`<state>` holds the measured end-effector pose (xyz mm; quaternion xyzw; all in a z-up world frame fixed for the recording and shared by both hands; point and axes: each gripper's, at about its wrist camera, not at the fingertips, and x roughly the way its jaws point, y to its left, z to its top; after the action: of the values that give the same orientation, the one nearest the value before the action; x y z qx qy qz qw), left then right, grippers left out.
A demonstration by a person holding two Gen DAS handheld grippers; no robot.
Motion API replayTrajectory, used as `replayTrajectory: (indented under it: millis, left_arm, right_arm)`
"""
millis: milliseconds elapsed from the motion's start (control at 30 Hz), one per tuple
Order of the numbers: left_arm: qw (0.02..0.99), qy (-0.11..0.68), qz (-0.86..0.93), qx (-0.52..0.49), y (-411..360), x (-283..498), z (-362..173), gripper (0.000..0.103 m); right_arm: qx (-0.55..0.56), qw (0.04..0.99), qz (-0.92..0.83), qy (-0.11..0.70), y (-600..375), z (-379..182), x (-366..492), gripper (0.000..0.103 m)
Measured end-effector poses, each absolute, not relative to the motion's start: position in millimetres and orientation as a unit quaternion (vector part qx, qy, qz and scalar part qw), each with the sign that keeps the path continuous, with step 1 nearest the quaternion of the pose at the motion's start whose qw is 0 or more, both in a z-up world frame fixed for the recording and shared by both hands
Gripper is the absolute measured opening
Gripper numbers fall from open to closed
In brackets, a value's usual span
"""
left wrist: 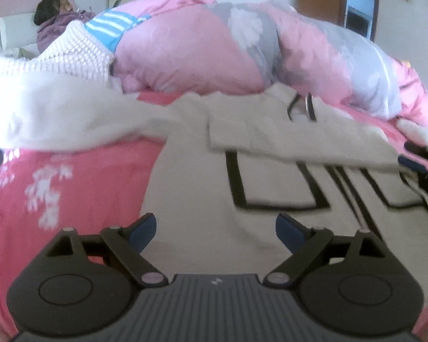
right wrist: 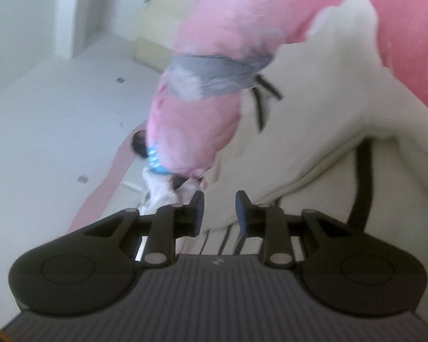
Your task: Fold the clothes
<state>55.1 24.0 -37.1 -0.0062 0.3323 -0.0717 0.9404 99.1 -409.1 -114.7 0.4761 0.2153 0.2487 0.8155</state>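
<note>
Soft cloth, matt plastic.
Cream garment (left wrist: 271, 176) in smooth matt fabric; quilt (left wrist: 191, 57) faintly glossy; white blanket (left wrist: 80, 54) knobbly knit; left gripper (left wrist: 215, 228) in matt black plastic.

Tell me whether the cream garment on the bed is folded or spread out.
Partly folded. The cream garment lies flat on the pink bedsheet, with one flap doubled over its black-lined print.
</note>
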Motion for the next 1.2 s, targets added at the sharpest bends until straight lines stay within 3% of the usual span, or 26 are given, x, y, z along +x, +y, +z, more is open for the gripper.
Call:
replayTrajectory:
  millis: [300,700,1200]
  left_arm:
    - [0.935,0.345,-0.078,-0.037,36.2,26.0,-58.2,0.092]
    - [0.957,0.282,-0.034,-0.063,62.3,14.1,-16.6,0.092]
    - [0.946,0.316,-0.061,-0.052,16.1,83.5,-24.5,0.092]
  right_arm:
    - [0.422,0.843,0.251,0.220,-366.6,-108.8,40.4,0.025]
    - [0.406,0.848,0.264,0.216,-326.9,-107.4,29.0,0.026]
    - [0.343,0.875,0.251,0.234,-308.6,-103.9,34.9,0.026]
